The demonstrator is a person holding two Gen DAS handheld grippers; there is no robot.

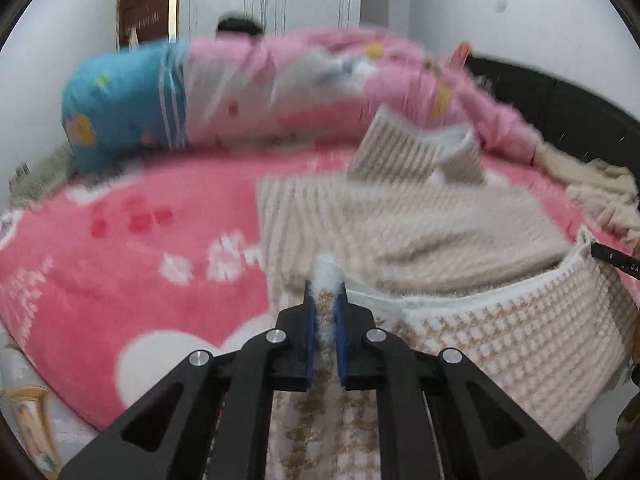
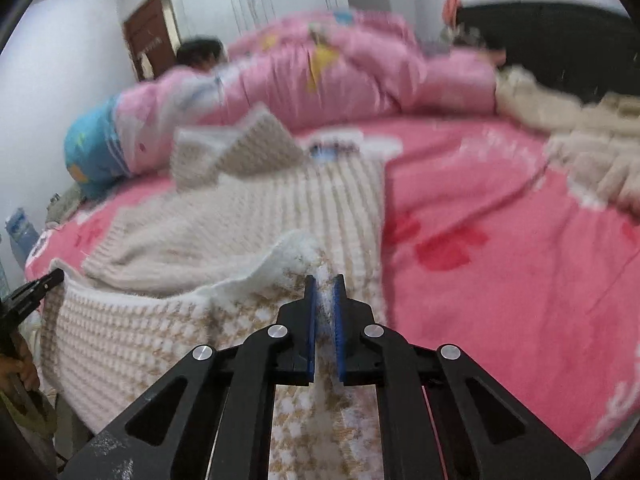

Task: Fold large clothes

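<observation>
Beige sweater (image 1: 420, 220) between both tools

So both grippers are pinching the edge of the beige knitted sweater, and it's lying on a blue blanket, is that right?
Not quite. The blanket under the beige knitted sweater is pink, not blue, as both wrist views show. The rest holds: the left gripper and the right gripper are each shut on the sweater's edge.

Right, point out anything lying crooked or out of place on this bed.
On the cream knit garment, one sleeve at the far end lies folded over and tilted rather than flat. A second cream knit sits bunched at the edge of the pink blanket. Nothing looks spilled or damaged.
</observation>
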